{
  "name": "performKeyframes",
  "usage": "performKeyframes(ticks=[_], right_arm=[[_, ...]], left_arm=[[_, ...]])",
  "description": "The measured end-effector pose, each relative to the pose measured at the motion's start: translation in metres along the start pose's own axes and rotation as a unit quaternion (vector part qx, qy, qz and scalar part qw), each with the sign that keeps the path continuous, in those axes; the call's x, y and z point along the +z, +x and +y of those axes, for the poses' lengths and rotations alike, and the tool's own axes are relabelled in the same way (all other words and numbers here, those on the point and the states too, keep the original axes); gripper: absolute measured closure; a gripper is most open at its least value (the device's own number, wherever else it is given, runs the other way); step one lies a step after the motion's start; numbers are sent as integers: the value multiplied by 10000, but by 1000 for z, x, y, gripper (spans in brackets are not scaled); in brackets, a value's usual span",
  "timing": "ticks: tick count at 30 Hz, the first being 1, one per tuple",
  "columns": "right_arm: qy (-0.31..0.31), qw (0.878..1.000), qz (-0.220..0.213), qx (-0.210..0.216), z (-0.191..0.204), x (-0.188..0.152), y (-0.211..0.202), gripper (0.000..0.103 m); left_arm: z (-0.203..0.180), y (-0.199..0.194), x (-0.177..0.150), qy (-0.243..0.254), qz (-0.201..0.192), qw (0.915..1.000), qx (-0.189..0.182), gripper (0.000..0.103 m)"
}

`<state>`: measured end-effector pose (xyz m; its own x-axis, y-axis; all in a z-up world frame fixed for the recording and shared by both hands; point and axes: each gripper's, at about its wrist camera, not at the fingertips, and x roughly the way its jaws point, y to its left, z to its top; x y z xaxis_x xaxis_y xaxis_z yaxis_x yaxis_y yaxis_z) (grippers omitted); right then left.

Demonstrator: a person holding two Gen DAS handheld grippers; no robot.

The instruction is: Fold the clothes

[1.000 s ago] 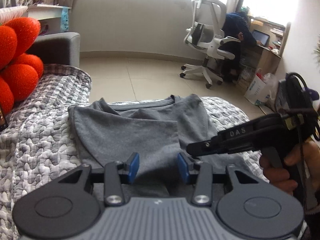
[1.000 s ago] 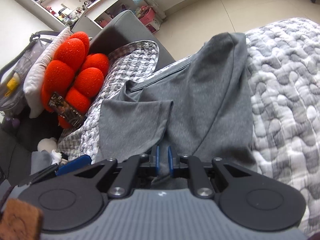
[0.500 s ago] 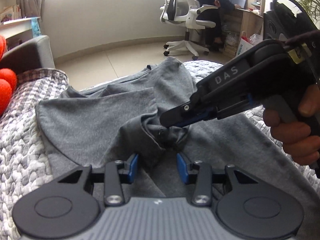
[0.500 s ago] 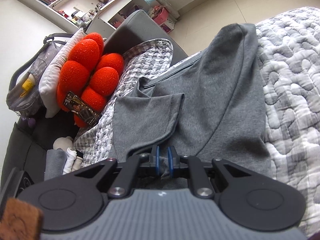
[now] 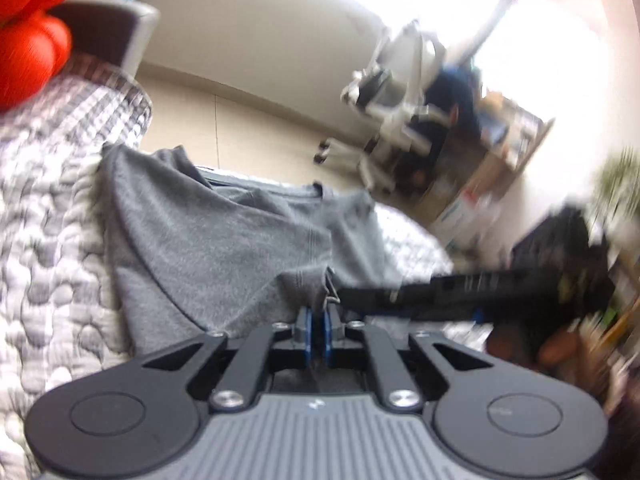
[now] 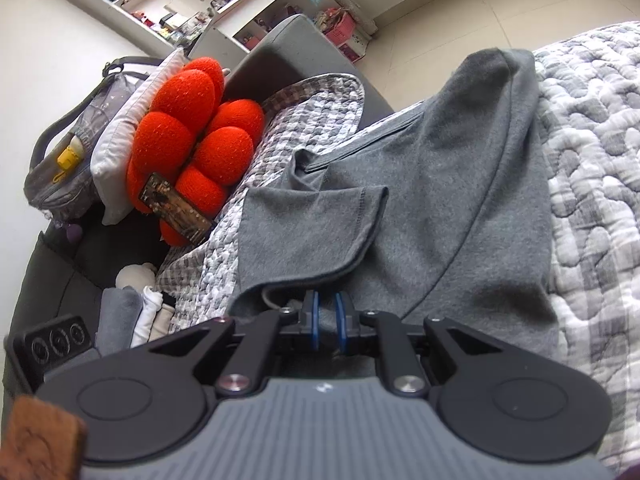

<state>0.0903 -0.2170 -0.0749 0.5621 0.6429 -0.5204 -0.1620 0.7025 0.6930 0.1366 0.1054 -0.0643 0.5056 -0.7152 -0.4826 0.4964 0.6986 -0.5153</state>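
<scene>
A grey T-shirt [image 5: 224, 240] [image 6: 440, 200] lies partly folded on a grey and white quilt [image 5: 48, 240] [image 6: 592, 160], one sleeve [image 6: 312, 232] turned in over the body. My left gripper [image 5: 318, 322] is closing, its blue pads nearly together on a bunched fold at the shirt's near edge. The right gripper [image 6: 327, 320] is shut on the near hem, grey cloth showing between its pads. In the blurred left wrist view the right gripper [image 5: 344, 294] reaches in from the right, its tips just beside mine, held by a hand [image 5: 520, 348].
A red knotted cushion [image 6: 192, 132] [image 5: 28, 52], a white pillow and a grey bag [image 6: 68, 160] sit on the sofa at left. Folded clothes [image 6: 132, 316] are stacked below them. A white office chair [image 5: 400, 120] and a desk stand across the tiled floor.
My left gripper has come down, rolled, and gone from open to nearly closed on the bunched cloth beside the right gripper's tips. The right gripper kept its grip and place.
</scene>
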Motion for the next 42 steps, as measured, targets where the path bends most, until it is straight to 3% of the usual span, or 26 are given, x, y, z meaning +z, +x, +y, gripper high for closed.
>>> performKeyframes(ticks=[4, 7, 12, 17, 19, 22, 26, 29, 31, 34, 37, 42], right_arm=[[-426, 9987, 298, 11, 14, -9, 10, 87], [-505, 9977, 446, -17, 16, -13, 13, 88], [-32, 9993, 361, 85, 0, 0, -7, 87], [388, 9992, -22, 11, -16, 9, -24, 82], [537, 9984, -141, 83, -19, 14, -23, 49], [469, 9985, -273, 88, -16, 20, -17, 48], [203, 9990, -373, -149, -11, 27, -2, 48], [29, 9985, -436, -344, -9, 28, 11, 57], [-90, 9975, -524, -472, -8, 28, 18, 81], [-282, 9949, -768, -582, 0, 26, 16, 96], [-550, 9903, -1196, -437, 12, 27, 3, 99], [-705, 9849, -1310, -884, 9, 34, 9, 100]], left_arm=[[7, -2, 2, -327, -102, 9989, -321, 97], [4, 3, 1, -331, 49, 9980, -530, 97], [-5, 21, -9, -8, 640, 9966, -521, 88], [-21, 22, -9, 433, 1098, 9880, -998, 80], [-23, 16, -5, 524, 983, 9882, -1054, 73], [-11, 6, 5, 382, 642, 9931, -900, 70], [12, 5, 16, -22, 261, 9990, -358, 72], [22, 5, 17, -184, 82, 9997, -144, 73], [24, 7, 17, -245, 0, 9996, -104, 73], [23, 9, 18, -239, -87, 9996, -146, 73], [21, 12, 18, -158, -59, 9995, -274, 73], [17, 29, 11, -30, 186, 9997, -179, 73]])
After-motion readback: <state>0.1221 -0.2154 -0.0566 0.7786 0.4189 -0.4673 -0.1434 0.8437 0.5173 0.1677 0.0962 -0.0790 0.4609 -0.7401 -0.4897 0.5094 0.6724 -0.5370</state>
